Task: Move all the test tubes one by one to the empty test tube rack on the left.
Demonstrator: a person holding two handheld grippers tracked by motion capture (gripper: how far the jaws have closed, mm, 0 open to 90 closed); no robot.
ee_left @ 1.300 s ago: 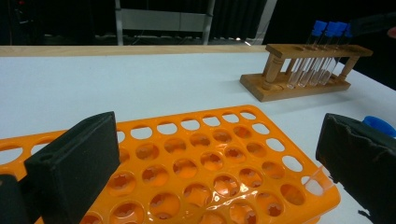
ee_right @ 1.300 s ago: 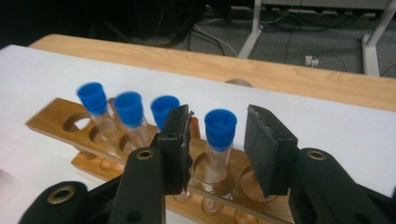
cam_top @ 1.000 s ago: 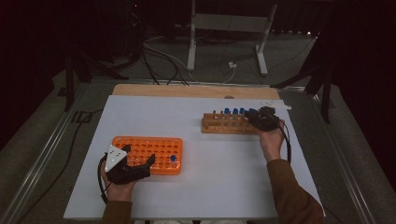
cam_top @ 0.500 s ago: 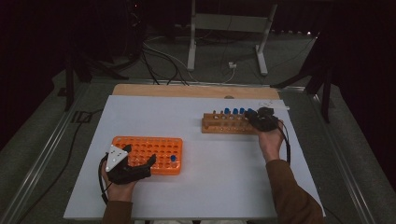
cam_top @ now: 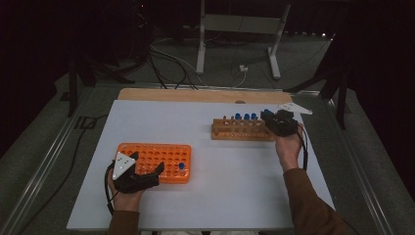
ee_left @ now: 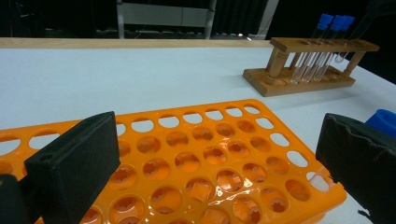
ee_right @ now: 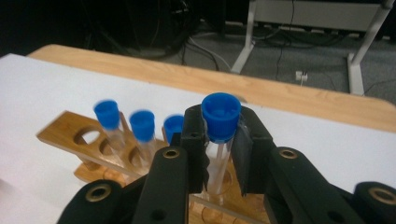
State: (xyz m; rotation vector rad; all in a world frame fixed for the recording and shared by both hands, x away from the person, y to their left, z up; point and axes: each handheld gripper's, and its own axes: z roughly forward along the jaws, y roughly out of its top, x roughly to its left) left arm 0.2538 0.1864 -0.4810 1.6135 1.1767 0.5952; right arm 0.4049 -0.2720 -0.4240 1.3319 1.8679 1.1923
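Observation:
An orange tube rack [cam_top: 161,157] [ee_left: 196,158] lies at the front left of the white table, with one blue-capped tube [cam_top: 181,167] [ee_left: 384,120] standing in its near right corner. My left gripper [cam_top: 145,170] [ee_left: 219,163] rests over the rack's near edge, open, its jaws wide apart above the holes. A wooden rack [cam_top: 242,129] [ee_right: 84,140] at the right holds three blue-capped tubes [cam_top: 245,117] [ee_right: 123,126]. My right gripper [cam_top: 270,117] [ee_right: 219,149] is at that rack's right end, shut on a blue-capped tube [ee_right: 220,119] just below its cap.
A wooden strip [cam_top: 195,95] runs along the table's far edge. A grey three-cornered plate [cam_top: 293,107] sits beyond the right gripper. Cables and a metal stand [cam_top: 235,44] lie on the floor behind.

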